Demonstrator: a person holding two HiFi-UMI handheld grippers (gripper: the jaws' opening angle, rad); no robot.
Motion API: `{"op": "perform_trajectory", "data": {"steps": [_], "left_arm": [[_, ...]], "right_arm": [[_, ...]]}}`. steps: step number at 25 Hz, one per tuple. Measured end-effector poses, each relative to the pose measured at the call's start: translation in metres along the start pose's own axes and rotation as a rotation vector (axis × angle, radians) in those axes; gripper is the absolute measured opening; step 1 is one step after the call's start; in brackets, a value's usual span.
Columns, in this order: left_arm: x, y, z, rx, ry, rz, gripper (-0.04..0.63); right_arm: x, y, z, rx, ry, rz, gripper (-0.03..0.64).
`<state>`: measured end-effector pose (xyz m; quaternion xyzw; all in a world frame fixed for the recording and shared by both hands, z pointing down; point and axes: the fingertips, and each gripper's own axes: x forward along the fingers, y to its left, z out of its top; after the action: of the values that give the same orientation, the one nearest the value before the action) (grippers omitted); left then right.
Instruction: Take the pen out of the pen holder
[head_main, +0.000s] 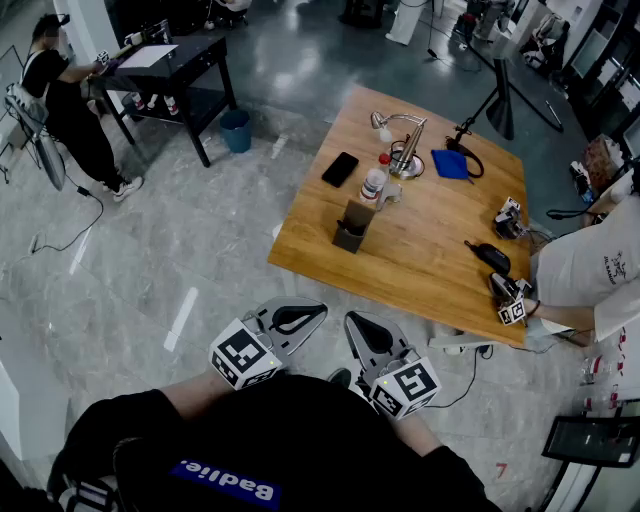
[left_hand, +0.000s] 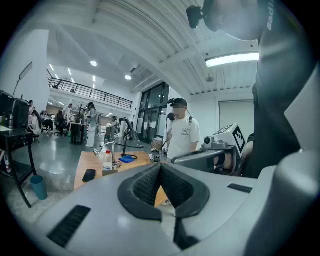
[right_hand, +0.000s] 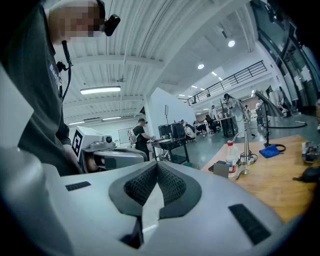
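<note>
On the wooden table (head_main: 420, 250), a dark grey pen holder (head_main: 350, 226) stands near the left edge with pens in it. It also shows small in the right gripper view, where the pen holder (right_hand: 220, 169) sits beside a bottle. My left gripper (head_main: 298, 318) and right gripper (head_main: 362, 335) hang side by side close to my body, over the floor and well short of the table. Each has its jaws shut and holds nothing. In the gripper views the left gripper (left_hand: 160, 167) and right gripper (right_hand: 156, 167) show their pads meeting at the tips.
A clear bottle (head_main: 373, 183), black phone (head_main: 340, 168), desk lamp (head_main: 402, 135) and blue cloth (head_main: 450, 163) lie behind the holder. Another person (head_main: 590, 270) works with grippers at the table's right edge. A black desk (head_main: 175, 65) and blue bin (head_main: 236, 130) stand far left.
</note>
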<state>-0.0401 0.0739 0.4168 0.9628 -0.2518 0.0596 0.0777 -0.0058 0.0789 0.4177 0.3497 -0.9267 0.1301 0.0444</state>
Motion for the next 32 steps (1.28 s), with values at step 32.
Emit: {"op": "perform_trajectory", "data": {"steps": [32], "left_arm": [[0.075,0.038,-0.003,0.012,0.079,0.222,0.009]], "right_arm": [[-0.004,-0.077,-0.001,0.04,-0.003,0.181,0.008]]}}
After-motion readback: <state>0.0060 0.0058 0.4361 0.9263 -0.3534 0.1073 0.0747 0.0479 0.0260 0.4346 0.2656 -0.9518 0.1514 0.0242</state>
